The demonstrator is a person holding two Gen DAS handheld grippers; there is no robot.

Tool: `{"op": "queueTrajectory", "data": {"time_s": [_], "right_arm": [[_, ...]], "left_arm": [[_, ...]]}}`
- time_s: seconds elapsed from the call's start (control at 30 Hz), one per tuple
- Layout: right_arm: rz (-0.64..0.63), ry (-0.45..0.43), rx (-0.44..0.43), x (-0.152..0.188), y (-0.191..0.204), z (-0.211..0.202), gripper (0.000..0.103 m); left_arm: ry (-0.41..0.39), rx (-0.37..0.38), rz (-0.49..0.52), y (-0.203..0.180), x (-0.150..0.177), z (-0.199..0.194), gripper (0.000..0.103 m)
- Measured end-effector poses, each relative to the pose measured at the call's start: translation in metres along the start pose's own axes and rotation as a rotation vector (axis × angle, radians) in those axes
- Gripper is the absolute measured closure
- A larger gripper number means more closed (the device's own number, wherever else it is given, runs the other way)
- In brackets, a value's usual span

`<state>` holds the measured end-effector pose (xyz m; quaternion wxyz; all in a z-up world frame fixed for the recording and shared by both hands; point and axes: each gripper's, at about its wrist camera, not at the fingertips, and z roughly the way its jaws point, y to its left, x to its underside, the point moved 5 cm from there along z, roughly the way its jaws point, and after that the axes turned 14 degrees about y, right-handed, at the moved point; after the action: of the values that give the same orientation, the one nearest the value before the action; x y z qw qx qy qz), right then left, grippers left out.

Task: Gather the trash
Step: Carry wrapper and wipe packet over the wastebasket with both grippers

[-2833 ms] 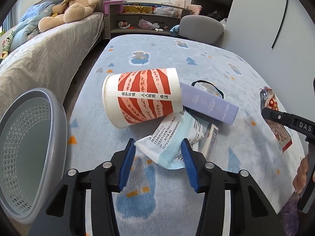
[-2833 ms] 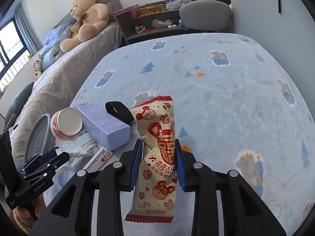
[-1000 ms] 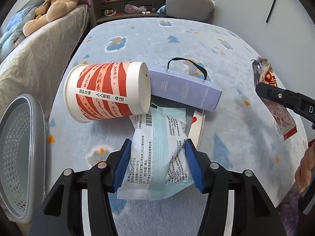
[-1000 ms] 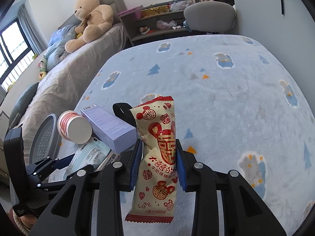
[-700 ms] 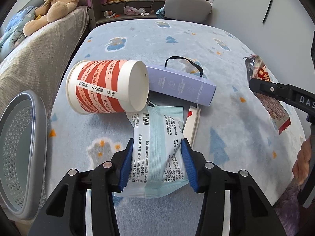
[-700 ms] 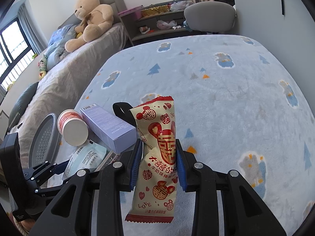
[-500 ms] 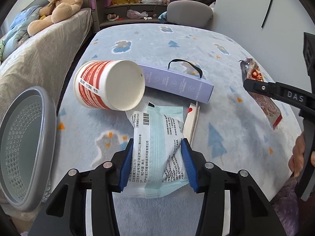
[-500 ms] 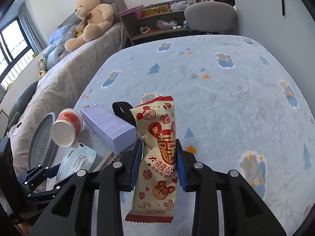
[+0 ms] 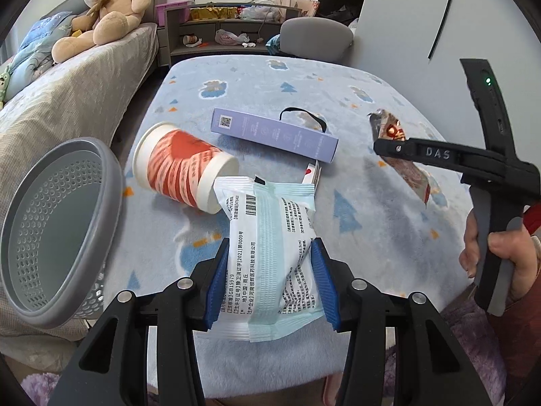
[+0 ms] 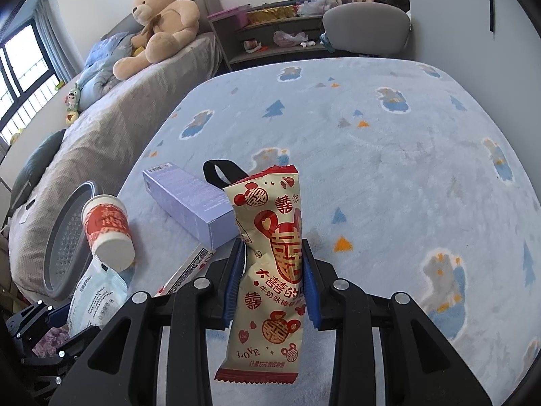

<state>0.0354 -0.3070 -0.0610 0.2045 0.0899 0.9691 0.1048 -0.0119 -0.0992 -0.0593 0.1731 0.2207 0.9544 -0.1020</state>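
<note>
Packs first: your left hand-held gripper (image 9: pixel 270 280) is clamped across the middle of the white-and-teal mask pack (image 9: pixel 270 253), jaws having just closed onto it, and the pack is up off the table (image 9: pixel 372 230) with both ends hanging free. Your right hand-held gripper (image 10: pixel 270 280) is clenched on the red-and-cream snack wrapper (image 10: pixel 270 253), pinched at mid-length, top end standing up and bottom end dangling. Both look like light, soft film: they'll crumple and flop, and the glossy surface could slide if you ease off, so keep the pinch on the padded middle, not the sealed edges. Bin (image 9: pixel 57 230) sits at the table's left edge, just beside the cup (image 9: pixel 182 172); I'd judge the mask pack goes there next. Cup lies on its side, looks blurred so probably rolling; paper, light, crushable, so take it by the rim or lightly across the wall. Box (image 9: pixel 274 133) lies flat beyond it, stiff card, best gripped across the narrow width. Small flat card (image 9: pixel 312 172) lies right by the box's near end; thin, hard to get under, so you'll likely need an edge. Black loop (image 9: pixel 304 116) behind the box: can't tell what it is.
</note>
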Motion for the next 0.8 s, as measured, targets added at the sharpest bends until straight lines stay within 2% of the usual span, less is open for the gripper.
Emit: {"op": "queueTrajectory", "data": {"time_s": [0.4, 0.63, 0.8], "right_arm": [[-0.064, 0.007, -0.045, 0.025, 0.054, 0.0, 0.071], [-0.157, -0.003, -0.062, 0.027, 0.106, -0.004, 0.071], [-0.227, -0.013, -0.104, 0.02, 0.151, -0.007, 0.071]], "left_arm": [[-0.1, -0.006, -0.058, 0.04, 0.01, -0.049, 0.057], [-0.185, -0.102, -0.132, 0.091, 0.006, -0.079, 0.057], [-0.208, -0.168, -0.2, 0.132, 0.003, -0.087, 0.057]]}}
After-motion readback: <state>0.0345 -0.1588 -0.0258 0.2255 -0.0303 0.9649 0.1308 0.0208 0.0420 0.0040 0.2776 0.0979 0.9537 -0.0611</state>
